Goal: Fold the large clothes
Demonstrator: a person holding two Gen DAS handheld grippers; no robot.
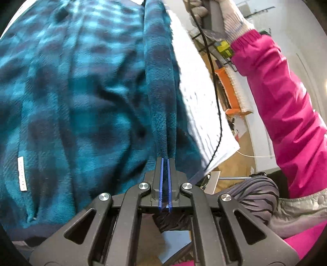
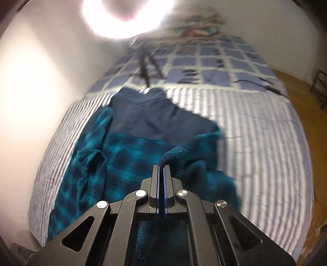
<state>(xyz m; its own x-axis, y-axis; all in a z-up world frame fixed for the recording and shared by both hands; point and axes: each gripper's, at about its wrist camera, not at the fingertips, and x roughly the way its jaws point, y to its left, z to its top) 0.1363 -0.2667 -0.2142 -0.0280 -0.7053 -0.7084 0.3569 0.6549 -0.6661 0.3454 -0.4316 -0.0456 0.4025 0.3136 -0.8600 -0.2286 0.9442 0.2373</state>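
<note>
A large teal and navy checked fleece garment (image 2: 130, 155) lies partly spread on a bed covered by a blue-and-white striped sheet (image 2: 255, 126), with a blue patchwork quilt (image 2: 214, 59) at the far end. Its plain navy upper part (image 2: 155, 116) lies toward the far end of the bed.

The right gripper (image 2: 161, 166) has its fingers pressed together on a raised fold of the fleece, seemingly lifting that edge to carry it over the rest. The left gripper (image 1: 165, 160) likewise pinches a taut ridge of the same fleece between its blue-padded fingers, so the cloth appears stretched between the two grips, ready for a fold.

In the left view, a gloved hand (image 1: 231, 18) with a bright pink sleeve (image 1: 286, 98) holds the other tool.

A small white label (image 1: 22, 173) is sewn on the fleece at near left; its print is too small to read.
</note>
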